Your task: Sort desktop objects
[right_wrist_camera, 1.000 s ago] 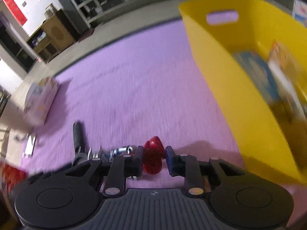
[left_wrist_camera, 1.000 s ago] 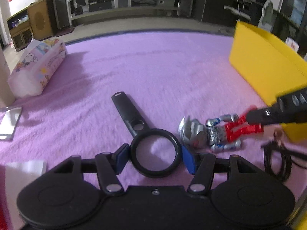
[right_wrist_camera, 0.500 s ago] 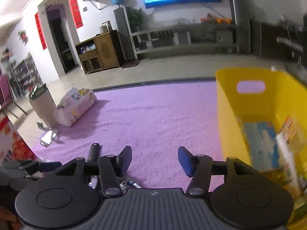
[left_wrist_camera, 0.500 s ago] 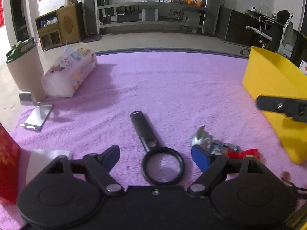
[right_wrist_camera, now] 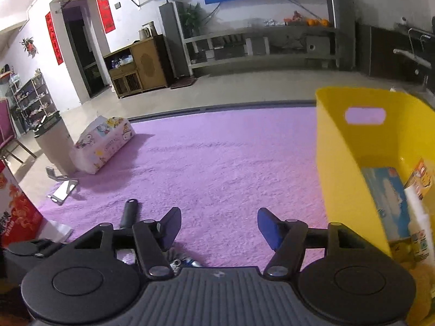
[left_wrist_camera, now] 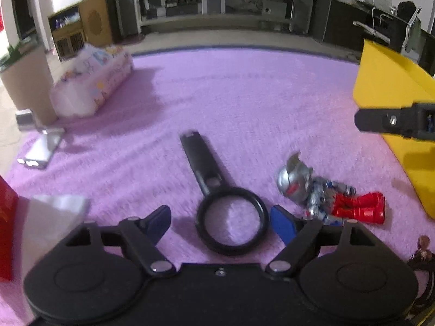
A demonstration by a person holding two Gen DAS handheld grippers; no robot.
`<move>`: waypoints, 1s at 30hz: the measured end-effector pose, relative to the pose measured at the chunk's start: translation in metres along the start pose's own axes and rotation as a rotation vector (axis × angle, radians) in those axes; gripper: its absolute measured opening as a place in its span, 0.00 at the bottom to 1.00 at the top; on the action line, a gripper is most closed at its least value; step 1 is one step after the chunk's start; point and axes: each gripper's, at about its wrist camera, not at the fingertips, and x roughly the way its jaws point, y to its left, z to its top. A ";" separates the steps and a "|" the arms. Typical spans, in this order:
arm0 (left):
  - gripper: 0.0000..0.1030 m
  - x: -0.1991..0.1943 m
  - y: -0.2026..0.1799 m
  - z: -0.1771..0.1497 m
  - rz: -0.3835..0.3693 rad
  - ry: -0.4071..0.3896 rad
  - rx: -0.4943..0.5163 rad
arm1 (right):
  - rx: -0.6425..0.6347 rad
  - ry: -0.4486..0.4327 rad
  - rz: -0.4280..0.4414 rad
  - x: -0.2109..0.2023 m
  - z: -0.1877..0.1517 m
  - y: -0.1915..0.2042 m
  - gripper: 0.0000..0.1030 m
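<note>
A black magnifying glass [left_wrist_camera: 206, 168] lies on the purple carpet [left_wrist_camera: 244, 103], its ring between the fingers of my left gripper [left_wrist_camera: 220, 218]. Those jaws are closing, but the pads stand clear of the ring. To its right a silver and red toy figure [left_wrist_camera: 312, 190] lies on its side. My right gripper [right_wrist_camera: 218, 228] hovers higher with its jaws opening and only carpet between them; one of its fingers [left_wrist_camera: 394, 121] shows in the left wrist view before the yellow bin [left_wrist_camera: 386, 89]. The toy figure [right_wrist_camera: 185, 262] peeks out under the right gripper's body.
The yellow bin [right_wrist_camera: 339, 163] on the right holds a blue book [right_wrist_camera: 386, 198] and packets. A cartoon tissue pack [left_wrist_camera: 92, 87], a phone [left_wrist_camera: 40, 149] and a red box [right_wrist_camera: 16, 217] sit on the left. A dark cable [left_wrist_camera: 421, 255] lies at the lower right.
My right gripper has let go of the toy figure's red legs, opened and tilted up. My left gripper's jaws have spread away from the magnifying glass ring.
</note>
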 end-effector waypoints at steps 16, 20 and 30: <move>0.55 -0.032 0.010 0.010 -0.017 -0.114 -0.023 | -0.038 0.033 0.038 0.002 -0.007 0.005 0.69; 0.55 -0.046 0.019 0.019 -0.009 -0.208 -0.061 | -0.068 0.063 0.093 0.007 -0.007 0.012 0.68; 0.55 -0.056 0.033 0.023 0.017 -0.244 -0.123 | -0.279 0.126 0.162 0.030 -0.015 0.052 0.52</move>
